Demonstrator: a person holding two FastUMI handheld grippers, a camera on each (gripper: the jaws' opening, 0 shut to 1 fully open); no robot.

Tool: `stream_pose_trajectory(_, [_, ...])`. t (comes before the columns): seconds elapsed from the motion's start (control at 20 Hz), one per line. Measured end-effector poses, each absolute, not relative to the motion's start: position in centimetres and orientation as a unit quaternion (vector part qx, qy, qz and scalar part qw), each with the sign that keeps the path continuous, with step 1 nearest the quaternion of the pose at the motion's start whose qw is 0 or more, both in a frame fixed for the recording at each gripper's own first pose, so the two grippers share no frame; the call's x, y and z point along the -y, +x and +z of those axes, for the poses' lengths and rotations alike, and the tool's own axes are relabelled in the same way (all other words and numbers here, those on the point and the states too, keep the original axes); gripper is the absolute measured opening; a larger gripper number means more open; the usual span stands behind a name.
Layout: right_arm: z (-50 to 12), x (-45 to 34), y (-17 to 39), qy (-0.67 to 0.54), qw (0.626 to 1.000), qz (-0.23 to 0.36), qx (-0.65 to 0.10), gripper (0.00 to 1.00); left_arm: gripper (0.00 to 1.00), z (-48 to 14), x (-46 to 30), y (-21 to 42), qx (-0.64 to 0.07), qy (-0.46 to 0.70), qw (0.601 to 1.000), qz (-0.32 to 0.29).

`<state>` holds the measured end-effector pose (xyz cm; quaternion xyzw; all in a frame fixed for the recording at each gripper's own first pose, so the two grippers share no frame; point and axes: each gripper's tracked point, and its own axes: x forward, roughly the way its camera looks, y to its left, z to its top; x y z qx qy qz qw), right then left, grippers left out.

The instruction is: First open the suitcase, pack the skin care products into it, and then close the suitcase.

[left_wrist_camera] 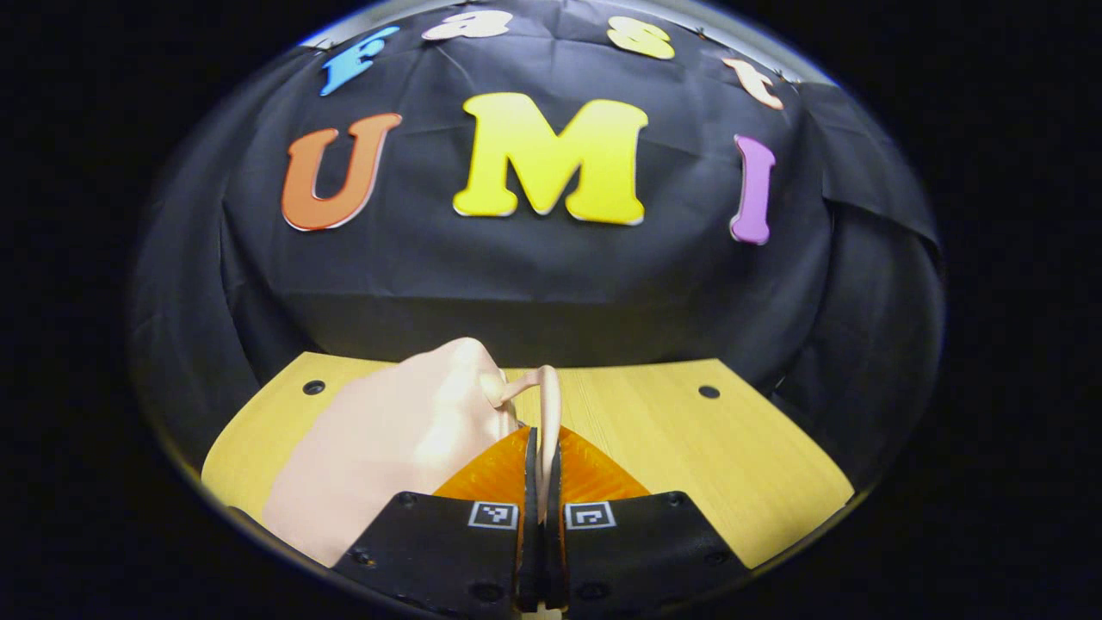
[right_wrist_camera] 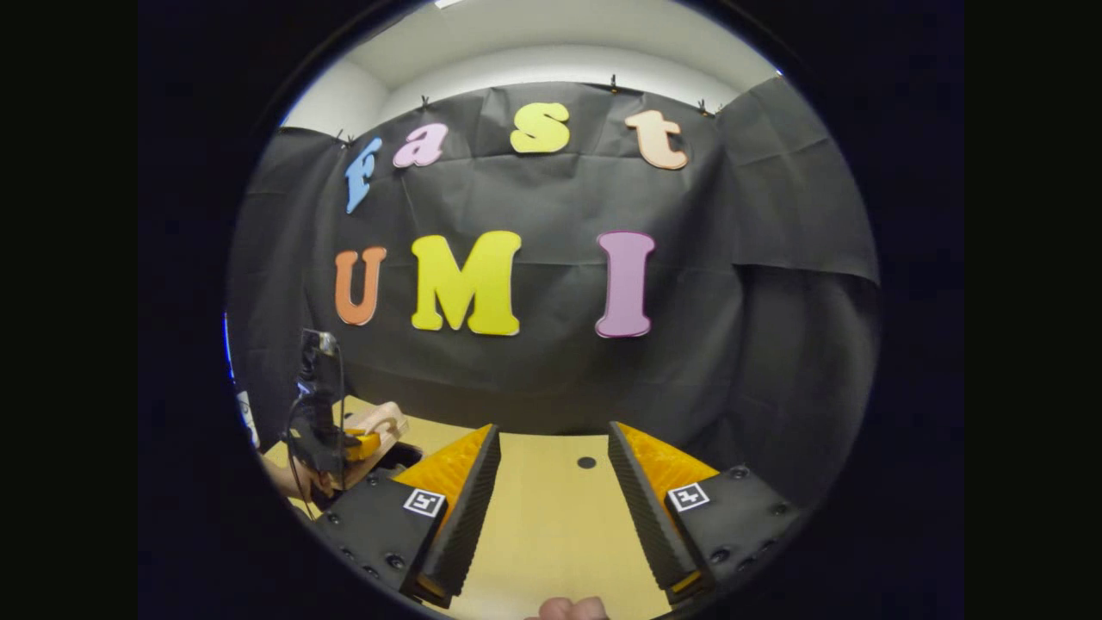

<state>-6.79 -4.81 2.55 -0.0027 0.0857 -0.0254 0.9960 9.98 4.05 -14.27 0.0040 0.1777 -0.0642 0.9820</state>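
A pale pink suitcase (left_wrist_camera: pixel 387 439) with a rounded shell lies on the wooden table (left_wrist_camera: pixel 689 448), left of centre in the left gripper view. Its thin curved handle (left_wrist_camera: pixel 548 400) arcs up from the shell and runs down between my left gripper's (left_wrist_camera: pixel 542 439) fingers, which are shut on it. In the right gripper view my right gripper (right_wrist_camera: pixel 553 443) hangs open over bare tabletop (right_wrist_camera: pixel 551 517) with nothing between its fingers. Far to its left, the suitcase (right_wrist_camera: pixel 379 420) shows as a small pink shape behind the left gripper's dark body (right_wrist_camera: pixel 317 413). I see no skin care products.
The table has small dark holes (left_wrist_camera: pixel 708 392) near its back corners. The black cloth wall (left_wrist_camera: pixel 551 284) stands close behind the table's far edge. A hand (right_wrist_camera: pixel 288 482) holds the left gripper, and a fingertip (right_wrist_camera: pixel 568 610) shows at the bottom of the right gripper view.
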Motion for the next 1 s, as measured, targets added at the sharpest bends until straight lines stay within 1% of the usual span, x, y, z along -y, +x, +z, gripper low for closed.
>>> stream_pose_trajectory(0.2, [1.9,8.1,-7.5,0.001,0.993,-0.059,-0.099,0.75,0.06,-19.8,-1.8,9.4,-0.235,0.033,0.969,-0.062])
stream_pose_trajectory(0.25, [1.6,8.6,-7.5,0.002,0.993,-0.064,-0.101,0.72,0.07,-20.8,-1.7,9.3,-0.249,0.039,0.966,-0.059])
stream_pose_trajectory(0.3, [1.5,9.1,-7.5,0.002,0.992,-0.068,-0.102,0.76,0.07,-21.2,-1.6,9.3,-0.254,0.047,0.964,-0.058])
stream_pose_trajectory(0.35, [1.2,9.6,-7.5,0.000,0.992,-0.072,-0.103,0.72,0.07,-21.4,-1.5,9.7,-0.250,0.060,0.965,-0.055])
stream_pose_trajectory(0.4, [0.9,9.8,-7.5,0.000,0.992,-0.074,-0.106,0.76,0.07,-21.4,-1.7,9.8,-0.245,0.072,0.966,-0.047])
stream_pose_trajectory(0.5, [0.2,10.1,-7.3,0.001,0.991,-0.072,-0.113,0.76,0.08,-21.9,-1.4,9.7,-0.242,0.083,0.966,-0.033])
stream_pose_trajectory(0.6, [-0.3,9.9,-7.1,0.001,0.991,-0.064,-0.118,0.76,0.12,-22.7,-0.5,9.6,-0.253,0.084,0.963,-0.040])
stream_pose_trajectory(0.65, [-0.5,9.7,-6.9,0.000,0.991,-0.058,-0.119,0.75,0.18,-23.1,-0.1,9.5,-0.263,0.079,0.960,-0.046])
stream_pose_trajectory(0.7, [-0.7,9.5,-6.5,-0.002,0.992,-0.051,-0.119,0.76,0.21,-23.3,0.2,9.2,-0.271,0.076,0.958,-0.048])
stream_pose_trajectory(0.75, [-0.7,9.2,-6.1,-0.004,0.992,-0.043,-0.119,0.75,0.28,-23.5,0.7,8.7,-0.277,0.076,0.956,-0.050])
stream_pose_trajectory(0.8, [-0.8,9.0,-5.8,-0.004,0.992,-0.036,-0.119,0.76,0.33,-23.4,1.1,8.2,-0.280,0.069,0.956,-0.055])
stream_pose_trajectory(0.85, [-0.8,8.6,-5.4,-0.003,0.993,-0.027,-0.117,0.76,0.47,-23.3,1.5,7.7,-0.282,0.059,0.956,-0.059])
stream_pose_trajectory(0.9, [-0.7,8.1,-4.9,-0.002,0.993,-0.018,-0.116,0.76,0.52,-23.0,1.7,7.3,-0.284,0.050,0.956,-0.060])
stream_pose_trajectory(0.95, [-0.9,7.8,-4.4,0.000,0.993,-0.010,-0.114,0.76,0.67,-22.5,2.2,6.6,-0.285,0.038,0.956,-0.065])
stream_pose_trajectory(1.0, [-0.8,7.3,-3.9,0.003,0.994,-0.002,-0.112,0.76,0.73,-21.4,2.7,6.0,-0.280,0.026,0.957,-0.074])
